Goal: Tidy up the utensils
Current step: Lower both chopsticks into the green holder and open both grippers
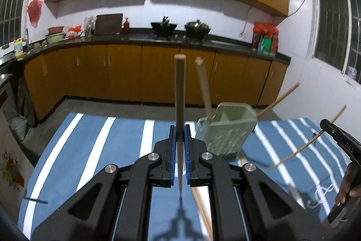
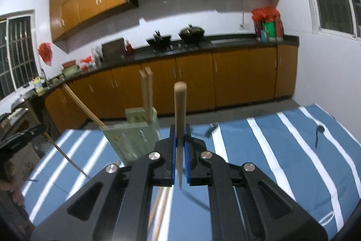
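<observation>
Above striped cloth [image 1: 126, 150], each gripper clamping chopstick [image 1: 179, 92]

A: The chopstick [image 1: 179, 92] pinched in the left gripper [image 1: 179, 134] looks like pale, matt wood, as does the one [image 2: 179, 110] in the right gripper [image 2: 179, 134].

B: The gripper bodies read as matt black plastic with blue ribbed pads [image 1: 172, 150] and shiny metal rivets [image 1: 153, 156]. The holder [image 1: 225, 128] is dull green perforated plastic; the tablecloth [image 1: 126, 150] is striped woven cloth.

The left claw [image 1: 179, 134] pinches a chopstick [image 1: 180, 87] upright beside the green holder [image 1: 225, 132].
</observation>
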The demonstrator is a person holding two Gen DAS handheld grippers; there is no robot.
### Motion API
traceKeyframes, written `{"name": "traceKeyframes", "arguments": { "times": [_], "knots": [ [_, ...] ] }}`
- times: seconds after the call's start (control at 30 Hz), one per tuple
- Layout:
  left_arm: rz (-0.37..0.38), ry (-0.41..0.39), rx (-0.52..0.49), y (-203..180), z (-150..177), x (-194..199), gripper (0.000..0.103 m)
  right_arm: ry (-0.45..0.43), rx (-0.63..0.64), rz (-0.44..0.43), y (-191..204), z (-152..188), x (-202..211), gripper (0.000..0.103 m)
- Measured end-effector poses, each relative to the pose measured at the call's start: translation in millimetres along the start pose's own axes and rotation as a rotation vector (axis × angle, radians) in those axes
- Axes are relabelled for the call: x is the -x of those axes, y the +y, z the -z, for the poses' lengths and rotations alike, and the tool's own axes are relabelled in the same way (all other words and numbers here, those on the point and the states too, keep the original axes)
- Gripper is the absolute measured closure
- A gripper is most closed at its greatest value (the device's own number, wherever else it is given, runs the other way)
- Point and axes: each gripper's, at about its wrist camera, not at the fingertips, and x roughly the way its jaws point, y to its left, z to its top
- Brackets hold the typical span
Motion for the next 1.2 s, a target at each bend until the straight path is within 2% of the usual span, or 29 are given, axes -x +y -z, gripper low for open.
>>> {"name": "traceKeyframes", "arguments": {
  "times": [0.2,0.4,0.5,0.63,0.83,0.97,1.07,1.1,1.2],
  "knots": [
    [0.027,-0.094,0.001,-16.2,-30.6,9.8,0.096,-0.116,-0.007,-0.096,18.6,-43.6,20.6,0.095],
    [0.052,-0.237,0.034,-35.6,-64.6,13.0,0.096,-0.269,-0.002,-0.132,45.2,-80.8,22.0,0.095],
    [0.053,-0.281,0.053,-38.3,-74.8,5.7,0.096,-0.299,0.007,-0.124,52.4,-88.4,6.9,0.095],
    [0.043,-0.327,0.062,-42.9,-78.8,-10.9,0.096,-0.279,0.013,-0.102,56.1,-89.8,-26.0,0.095],
    [0.054,-0.305,0.059,-48.8,-65.3,-39.5,0.096,-0.202,0.028,-0.083,60.1,-75.6,-66.8,0.095],
    [0.059,-0.24,0.053,-49.5,-49.7,-57.9,0.096,-0.148,0.045,-0.086,61.9,-63.8,-82.1,0.095],
    [0.061,-0.208,0.069,-45.1,-44.7,-62.5,0.094,-0.14,0.049,-0.089,63.6,-58.7,-81.6,0.094],
    [0.061,-0.203,0.074,-43.7,-44.4,-62.5,0.091,-0.142,0.05,-0.09,63.5,-56.7,-79.2,0.093],
    [0.058,-0.212,0.092,-39.4,-46.3,-54.4,0.068,-0.152,0.053,-0.092,63.9,-58.3,-72.1,0.092]
  ]
}}
